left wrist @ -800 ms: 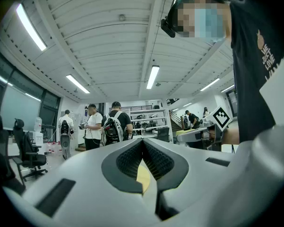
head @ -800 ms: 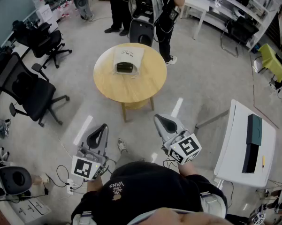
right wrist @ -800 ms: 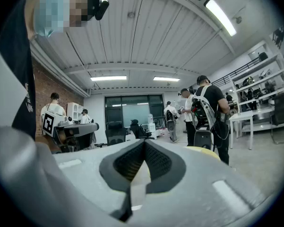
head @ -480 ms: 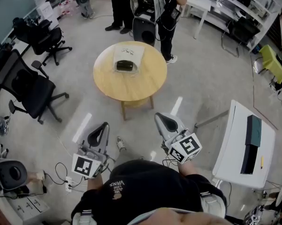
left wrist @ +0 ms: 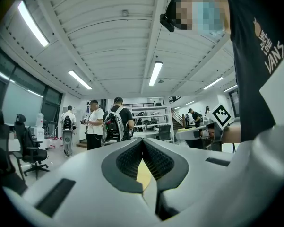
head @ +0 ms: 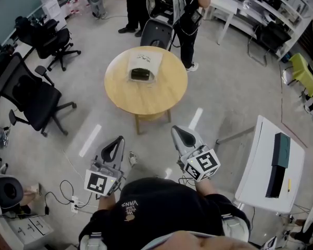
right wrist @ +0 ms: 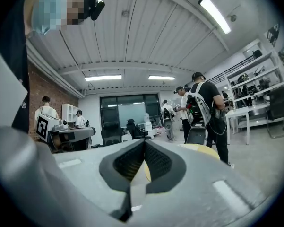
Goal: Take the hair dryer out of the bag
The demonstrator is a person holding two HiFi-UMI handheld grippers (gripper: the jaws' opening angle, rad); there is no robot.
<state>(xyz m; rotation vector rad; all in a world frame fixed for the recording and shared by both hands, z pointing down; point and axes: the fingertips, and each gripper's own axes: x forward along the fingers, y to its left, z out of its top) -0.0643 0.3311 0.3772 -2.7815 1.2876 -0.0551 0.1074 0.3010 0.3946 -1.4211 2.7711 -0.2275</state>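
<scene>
Lying on round table (head: 146, 97): white bag (head: 146, 60) | dark shape (head: 141, 74) at near end

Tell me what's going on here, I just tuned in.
A person stands back from a round wooden table, holding a left gripper and a right gripper out level toward it. Both have their jaws together with nothing between them. On the table lies a white bag with a dark thing at its near edge, probably the hair dryer, though it is too small to be sure. Neither gripper has reached the table. Beyond it stand other people.
</scene>
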